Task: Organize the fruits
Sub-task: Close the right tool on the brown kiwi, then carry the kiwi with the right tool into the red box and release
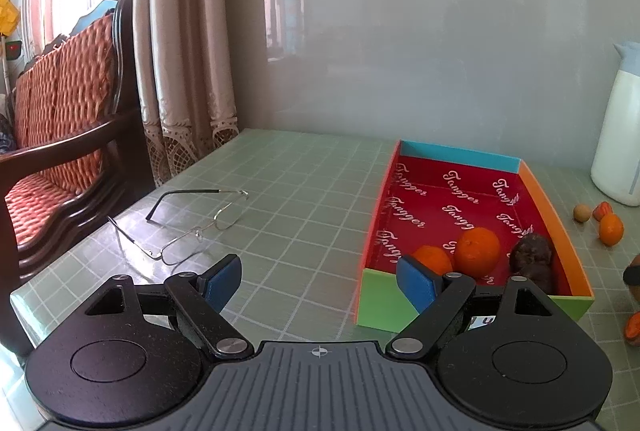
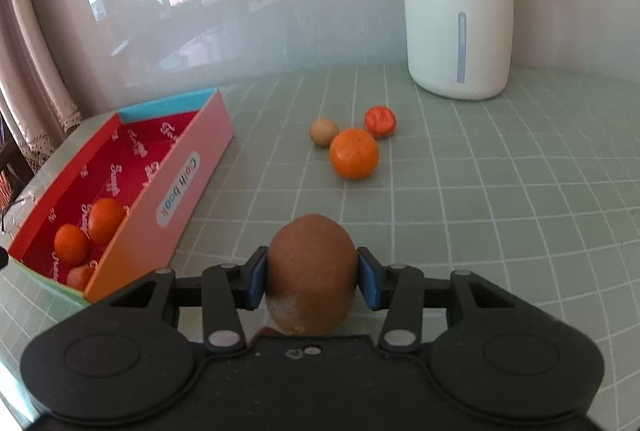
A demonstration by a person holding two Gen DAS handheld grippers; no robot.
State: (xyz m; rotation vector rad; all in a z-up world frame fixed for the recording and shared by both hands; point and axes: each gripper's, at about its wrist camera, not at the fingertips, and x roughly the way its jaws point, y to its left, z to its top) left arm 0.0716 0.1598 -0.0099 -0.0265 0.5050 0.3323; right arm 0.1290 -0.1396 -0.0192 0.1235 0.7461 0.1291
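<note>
My right gripper (image 2: pixel 311 277) is shut on a brown kiwi (image 2: pixel 310 271), held to the right of the colourful box (image 2: pixel 192 175). The box (image 1: pixel 558 227) has a red lining and holds two oranges (image 1: pixel 478 249) and a dark fruit (image 1: pixel 532 257). On the table beyond lie an orange (image 2: pixel 354 153), a small tan fruit (image 2: pixel 323 131) and a small red-orange fruit (image 2: pixel 380 121). My left gripper (image 1: pixel 320 285) is open and empty, just left of the box's near green end.
A white thermos jug (image 2: pixel 458 3) stands at the back right by the wall. Glasses (image 1: pixel 188 227) lie on the green grid table near its left edge. A wooden sofa (image 1: pixel 64 135) stands off the table's left side.
</note>
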